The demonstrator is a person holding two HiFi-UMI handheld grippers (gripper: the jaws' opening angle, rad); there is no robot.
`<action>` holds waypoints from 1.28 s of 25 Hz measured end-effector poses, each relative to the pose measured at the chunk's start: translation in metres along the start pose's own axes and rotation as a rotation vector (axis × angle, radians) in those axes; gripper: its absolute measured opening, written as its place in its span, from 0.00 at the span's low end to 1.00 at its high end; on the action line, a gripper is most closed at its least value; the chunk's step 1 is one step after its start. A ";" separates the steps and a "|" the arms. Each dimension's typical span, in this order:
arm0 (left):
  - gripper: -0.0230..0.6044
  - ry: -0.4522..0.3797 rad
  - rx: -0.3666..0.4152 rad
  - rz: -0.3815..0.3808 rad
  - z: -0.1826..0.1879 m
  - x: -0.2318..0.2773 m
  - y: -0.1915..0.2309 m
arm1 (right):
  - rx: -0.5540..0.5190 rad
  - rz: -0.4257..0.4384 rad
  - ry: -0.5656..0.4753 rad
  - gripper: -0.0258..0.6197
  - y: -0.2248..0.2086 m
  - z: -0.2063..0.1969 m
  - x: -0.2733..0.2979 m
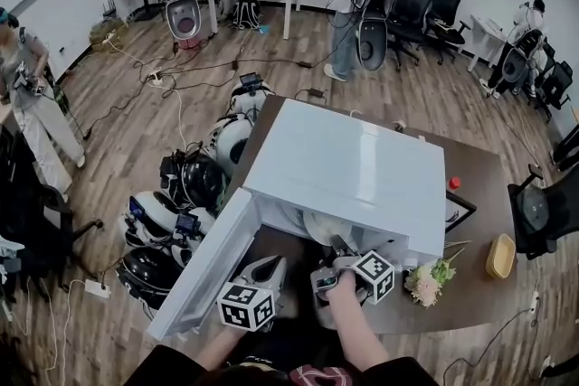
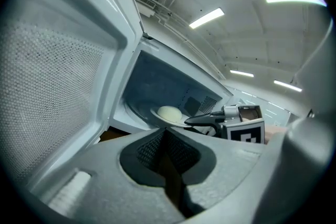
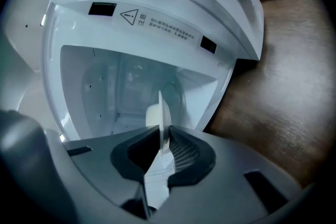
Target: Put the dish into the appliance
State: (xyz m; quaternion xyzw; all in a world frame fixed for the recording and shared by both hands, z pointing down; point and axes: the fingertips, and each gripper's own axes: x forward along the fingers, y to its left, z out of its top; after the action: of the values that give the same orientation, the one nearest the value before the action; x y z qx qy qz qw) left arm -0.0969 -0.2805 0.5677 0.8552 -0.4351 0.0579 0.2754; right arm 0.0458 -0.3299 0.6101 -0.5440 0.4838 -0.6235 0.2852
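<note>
A white microwave (image 1: pixel 353 167) stands on the brown table (image 1: pixel 479 185) with its door (image 1: pixel 213 262) swung open to the left. My right gripper (image 1: pixel 336 246) is shut on the rim of a white dish (image 3: pixel 164 118), seen edge-on between its pads, and holds it in the oven's mouth (image 3: pixel 121 86). In the left gripper view the dish (image 2: pixel 169 114) carries a pale round bun just inside the cavity, with the right gripper (image 2: pixel 210 118) behind it. My left gripper (image 1: pixel 269 271) hangs in front of the open door (image 2: pixel 58 86), jaws together and nothing in them.
Pink flowers (image 1: pixel 430 280) and a yellow bowl (image 1: pixel 499 256) lie on the table right of the microwave, with a red object (image 1: pixel 454 183) further back. Round white and black devices (image 1: pixel 190 185) crowd the floor at the left. People stand farther off in the room.
</note>
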 end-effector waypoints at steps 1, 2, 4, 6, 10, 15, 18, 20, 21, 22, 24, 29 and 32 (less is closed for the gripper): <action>0.05 -0.002 0.003 -0.008 0.000 0.000 -0.001 | -0.001 0.000 0.002 0.13 0.000 0.000 0.001; 0.05 -0.004 0.007 -0.016 0.001 0.000 -0.003 | -0.003 -0.002 0.002 0.13 0.000 0.001 0.003; 0.05 -0.006 0.016 -0.023 0.003 0.002 -0.005 | -0.007 -0.006 0.001 0.13 0.000 0.004 0.005; 0.05 -0.008 0.021 -0.021 0.005 0.002 -0.006 | -0.013 -0.013 0.002 0.12 0.001 0.006 0.008; 0.05 -0.022 0.011 0.001 0.006 0.001 0.000 | -0.015 -0.022 0.001 0.12 -0.001 0.010 0.015; 0.05 -0.031 -0.009 0.022 0.009 0.004 0.006 | -0.090 -0.016 -0.005 0.12 0.005 0.014 0.022; 0.05 -0.023 -0.003 0.020 0.008 0.007 0.005 | -0.176 -0.023 -0.008 0.12 0.008 0.015 0.024; 0.05 -0.017 0.002 0.015 0.008 0.009 0.004 | -0.180 -0.026 -0.004 0.12 0.008 0.015 0.027; 0.05 -0.016 0.004 0.012 0.008 0.010 0.004 | -0.178 -0.027 -0.001 0.12 0.007 0.015 0.028; 0.05 -0.016 0.005 0.010 0.009 0.010 0.003 | -0.180 -0.030 0.001 0.12 0.007 0.016 0.030; 0.05 -0.015 0.005 0.008 0.010 0.010 0.002 | -0.185 -0.039 0.004 0.12 0.005 0.016 0.032; 0.05 -0.012 0.003 0.012 0.009 0.009 0.005 | -0.147 -0.052 0.015 0.12 -0.001 0.015 0.038; 0.05 -0.009 -0.002 0.007 0.008 0.011 0.002 | -0.162 -0.057 0.023 0.12 0.000 0.015 0.040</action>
State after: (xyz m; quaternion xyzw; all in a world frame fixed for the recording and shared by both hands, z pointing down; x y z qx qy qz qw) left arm -0.0932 -0.2938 0.5654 0.8537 -0.4393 0.0546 0.2742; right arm 0.0498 -0.3698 0.6253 -0.5715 0.5205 -0.5963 0.2168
